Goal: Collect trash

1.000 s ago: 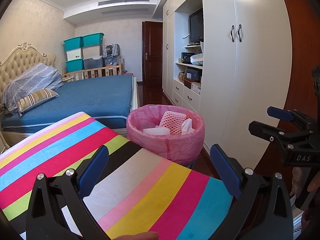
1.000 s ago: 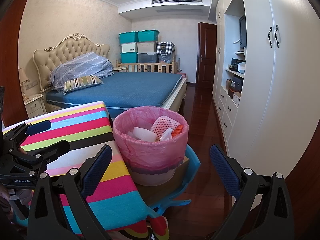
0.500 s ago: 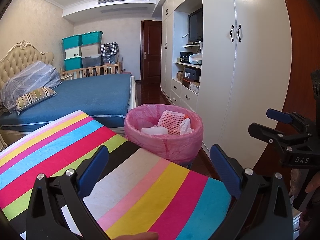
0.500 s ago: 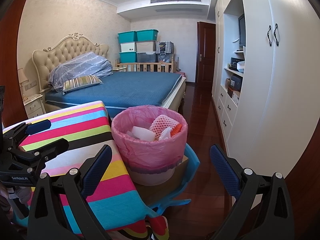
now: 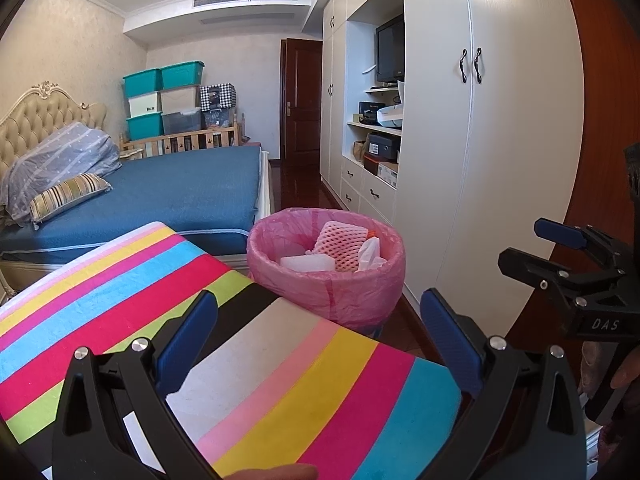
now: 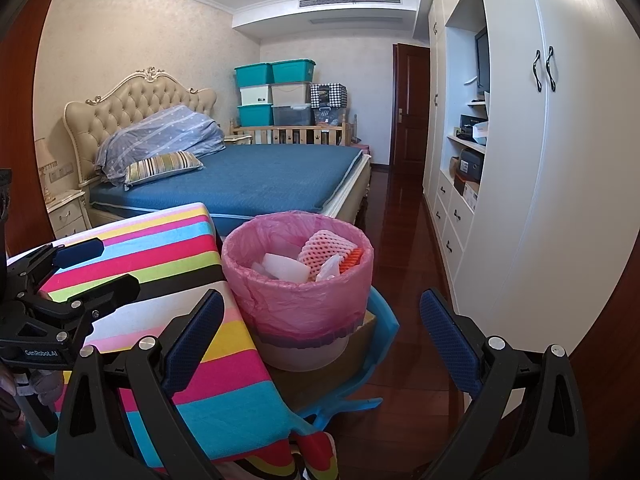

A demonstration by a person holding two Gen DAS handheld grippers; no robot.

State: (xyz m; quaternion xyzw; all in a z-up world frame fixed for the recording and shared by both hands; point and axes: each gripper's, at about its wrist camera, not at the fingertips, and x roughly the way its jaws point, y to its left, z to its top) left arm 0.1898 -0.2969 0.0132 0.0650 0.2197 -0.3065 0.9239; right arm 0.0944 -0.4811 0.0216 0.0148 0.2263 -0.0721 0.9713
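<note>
Both tools were empty when you held them here. Your left gripper point(image 5: 316, 344) hung over the rainbow-striped cloth-covered tabletop point(image 5: 280, 368), its blue-padded fingers point(image 5: 186, 340) spread wide, with nothing between them and nothing touched as far as the frame showed. Your right gripper point(image 6: 316, 344) was just as wide apart, held in the air off the table's right edge, clasping nothing; each tool showed at the margin of the other's view, jaws parted there too. The striped surface carried no loose rubbish that either camera could pick out; a white patch lay under the left tool's frame, too hidden to name. Just beyond the table edge stood the round wastebasket lined with a pink plastic bag point(image 6: 298, 280), resting on what looked like a brown box atop a light-blue plastic piece point(image 6: 380, 320). Inside it sat the trash: a pink foam fruit net point(image 6: 326, 250), white crumpled pieces point(image 6: 284, 266) and something orange point(image 6: 352, 258). Judged from that, collection looked finished or close to it, with no further item in sight. Farther off, the blue-covered bed point(image 6: 260, 176) and white wardrobe point(image 6: 560, 160) showed no litter.
</note>
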